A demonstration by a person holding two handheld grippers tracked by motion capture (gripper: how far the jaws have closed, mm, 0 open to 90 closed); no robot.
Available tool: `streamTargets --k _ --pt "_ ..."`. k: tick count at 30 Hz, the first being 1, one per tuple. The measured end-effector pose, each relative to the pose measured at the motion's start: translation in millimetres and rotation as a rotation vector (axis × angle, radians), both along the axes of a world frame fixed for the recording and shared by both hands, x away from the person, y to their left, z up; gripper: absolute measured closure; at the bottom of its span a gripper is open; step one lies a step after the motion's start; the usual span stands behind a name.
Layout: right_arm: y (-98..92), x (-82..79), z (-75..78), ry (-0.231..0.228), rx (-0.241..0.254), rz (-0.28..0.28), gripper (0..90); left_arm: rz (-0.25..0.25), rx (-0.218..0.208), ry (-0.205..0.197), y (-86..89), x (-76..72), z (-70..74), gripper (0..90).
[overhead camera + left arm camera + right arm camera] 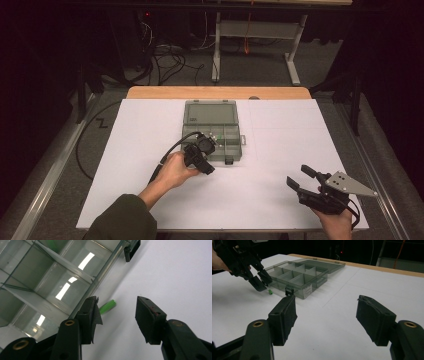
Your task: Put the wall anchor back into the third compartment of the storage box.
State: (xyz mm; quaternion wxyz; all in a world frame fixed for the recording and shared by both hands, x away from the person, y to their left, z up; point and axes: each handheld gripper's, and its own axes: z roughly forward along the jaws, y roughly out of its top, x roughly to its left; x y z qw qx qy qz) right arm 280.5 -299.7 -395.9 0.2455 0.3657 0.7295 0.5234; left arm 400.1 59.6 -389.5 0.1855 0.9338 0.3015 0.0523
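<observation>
The left gripper [116,320] tips down over a small green piece [108,306] that lies on the white table sheet [175,277], just outside the near wall of the open clear compartment box [62,277]. Its jaws stand apart with nothing pressed between them, and the piece sits ahead of the gap, close by one jaw's tip, not centred. Its long axis runs slantwise, roughly crosswise to the box wall. From the right gripper view the same green piece [270,291] rests just past the left gripper's tips [260,281]. The right gripper [327,320] waits well apart, jaws wide and empty, so the left hand is plainly nearer.
</observation>
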Motion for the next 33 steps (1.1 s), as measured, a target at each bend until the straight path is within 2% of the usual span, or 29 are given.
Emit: streamTargets --k 13,21,33 --pt "-0.3 0.0 0.0 -0.001 0.002 0.001 34.1 -0.005 0.027 -0.012 -3.4 0.7 -6.7 59.3" --pt "0.1 0.2 -0.2 0.002 0.000 0.001 34.1 0.003 0.027 -0.003 -1.3 1.1 -13.3 61.1" --pt "0.3 0.2 -0.3 0.003 -0.001 0.002 34.2 0.008 0.027 -0.009 -1.9 1.3 -13.4 60.5"
